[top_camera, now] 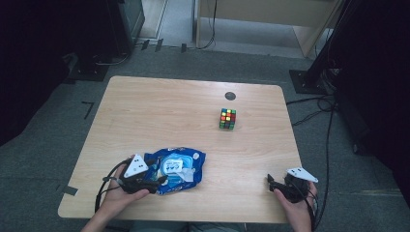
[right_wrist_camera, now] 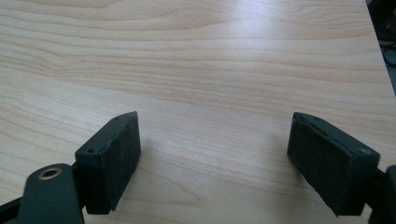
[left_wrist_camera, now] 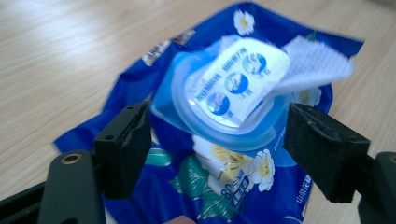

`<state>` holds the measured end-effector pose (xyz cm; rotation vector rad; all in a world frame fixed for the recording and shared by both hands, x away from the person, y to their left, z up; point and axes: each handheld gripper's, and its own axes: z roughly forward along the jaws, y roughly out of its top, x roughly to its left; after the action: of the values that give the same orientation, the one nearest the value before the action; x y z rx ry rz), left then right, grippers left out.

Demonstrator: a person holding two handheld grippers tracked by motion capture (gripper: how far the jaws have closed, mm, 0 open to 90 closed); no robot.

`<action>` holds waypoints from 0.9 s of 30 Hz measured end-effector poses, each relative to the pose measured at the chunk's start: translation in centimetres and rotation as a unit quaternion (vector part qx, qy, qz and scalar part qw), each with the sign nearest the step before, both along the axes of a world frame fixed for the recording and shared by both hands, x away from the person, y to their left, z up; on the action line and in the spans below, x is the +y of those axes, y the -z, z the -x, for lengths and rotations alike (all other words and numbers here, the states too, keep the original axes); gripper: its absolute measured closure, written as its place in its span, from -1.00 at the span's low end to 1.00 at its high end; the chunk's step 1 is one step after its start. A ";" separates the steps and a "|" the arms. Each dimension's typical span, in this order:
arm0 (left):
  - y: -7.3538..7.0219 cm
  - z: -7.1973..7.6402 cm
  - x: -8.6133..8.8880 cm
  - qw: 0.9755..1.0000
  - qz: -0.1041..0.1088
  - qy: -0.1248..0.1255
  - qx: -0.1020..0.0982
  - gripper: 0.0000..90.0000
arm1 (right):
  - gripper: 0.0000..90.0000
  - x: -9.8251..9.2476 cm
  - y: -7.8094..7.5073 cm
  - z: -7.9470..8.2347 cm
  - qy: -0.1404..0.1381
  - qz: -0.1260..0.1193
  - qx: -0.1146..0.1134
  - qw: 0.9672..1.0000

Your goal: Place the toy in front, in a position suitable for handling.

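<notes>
A blue pack of wet wipes [top_camera: 176, 169] lies at the table's near left; it has flower prints and a round light-blue lid. In the left gripper view the pack [left_wrist_camera: 224, 186] has its sticker flap [left_wrist_camera: 238, 81] lifted, and a white wipe [left_wrist_camera: 317, 65] sticks out beside it. My left gripper [top_camera: 159, 181] hovers at the pack's near-left edge. Its jaws [left_wrist_camera: 217, 135] stand apart on either side of the lid, and the pads do not press on it. My right gripper [top_camera: 270, 181] rests open at the near right, with bare wood between its jaws [right_wrist_camera: 215, 154].
A colourful puzzle cube [top_camera: 227, 118] stands right of the table's middle. A small dark round disc [top_camera: 230, 95] lies beyond it near the far edge. The wooden table [top_camera: 159, 111] has rounded corners. Cables trail over the floor at the right.
</notes>
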<state>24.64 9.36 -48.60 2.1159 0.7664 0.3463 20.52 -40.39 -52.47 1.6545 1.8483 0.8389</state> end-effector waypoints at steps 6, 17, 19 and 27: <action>0.7 -0.9 -2.6 0.998 -0.054 0.004 -0.016 -0.58 | -0.62 0.0 0.0 -0.1 0.003 -0.001 0.000 1.000; 2.1 -1.6 -3.7 0.996 -0.091 0.016 0.003 -0.68 | -0.62 0.1 0.0 -0.2 0.002 0.000 -0.001 1.000; 2.2 -1.7 -3.7 0.996 -0.090 0.012 0.005 -0.68 | -0.62 0.1 0.0 -0.2 0.002 0.000 -0.001 1.000; 2.3 -3.7 -2.6 0.993 -0.079 -0.087 0.012 -0.66 | -0.62 0.1 0.0 -0.2 0.003 0.000 -0.001 1.000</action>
<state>28.37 6.76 -50.88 2.2087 0.9676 0.4897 20.76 -40.30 -52.48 1.6581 1.8416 0.8384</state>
